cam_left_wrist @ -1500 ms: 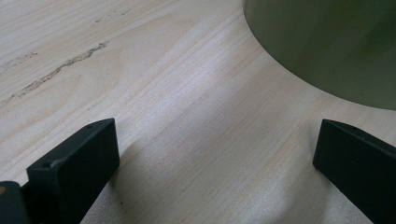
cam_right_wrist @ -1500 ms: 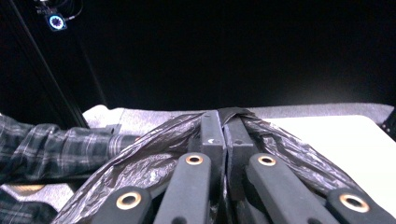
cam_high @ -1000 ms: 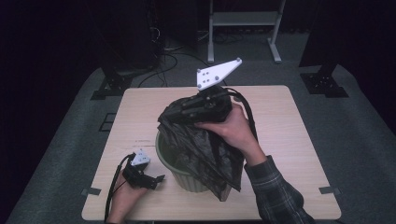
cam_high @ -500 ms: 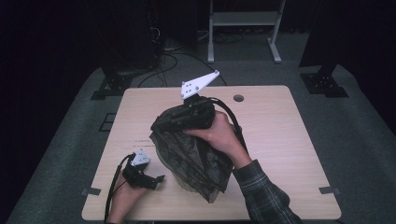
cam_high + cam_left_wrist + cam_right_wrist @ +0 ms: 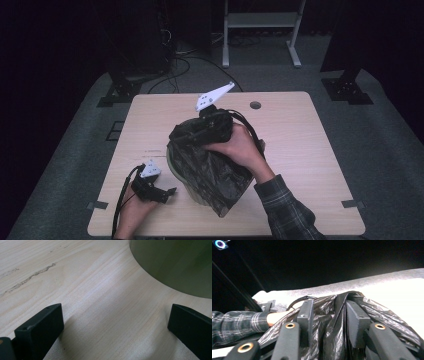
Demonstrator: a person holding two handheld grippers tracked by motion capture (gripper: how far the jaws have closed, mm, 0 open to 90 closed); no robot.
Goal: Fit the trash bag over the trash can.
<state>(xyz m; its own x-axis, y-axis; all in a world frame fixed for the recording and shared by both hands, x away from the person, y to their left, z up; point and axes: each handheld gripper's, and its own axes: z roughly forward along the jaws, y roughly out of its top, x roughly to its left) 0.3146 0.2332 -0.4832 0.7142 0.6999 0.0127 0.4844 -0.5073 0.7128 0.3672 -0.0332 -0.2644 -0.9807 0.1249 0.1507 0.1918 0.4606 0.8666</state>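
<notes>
Spreading across the middle of the pale wooden tabletop point(image 5: 310, 150), a crinkled black plastic bin bag point(image 5: 210, 175) drapes over a round olive-green waste bin point(image 5: 176, 165), covering its top and near side, so lining looks roughly half done; the rim toward the left edge remains bare. The right gripper point(image 5: 329, 315) has just been opening, bag film bunched between its parted jaws. The left gripper point(image 5: 167, 192) rests unclenched near the front-left corner, holding nothing.

My black bin bag point(image 5: 210, 165) is thin crinkly glossy plastic, the green bin point(image 5: 175, 265) smooth matt, the table point(image 5: 95, 290) pale grainy wood.
</notes>
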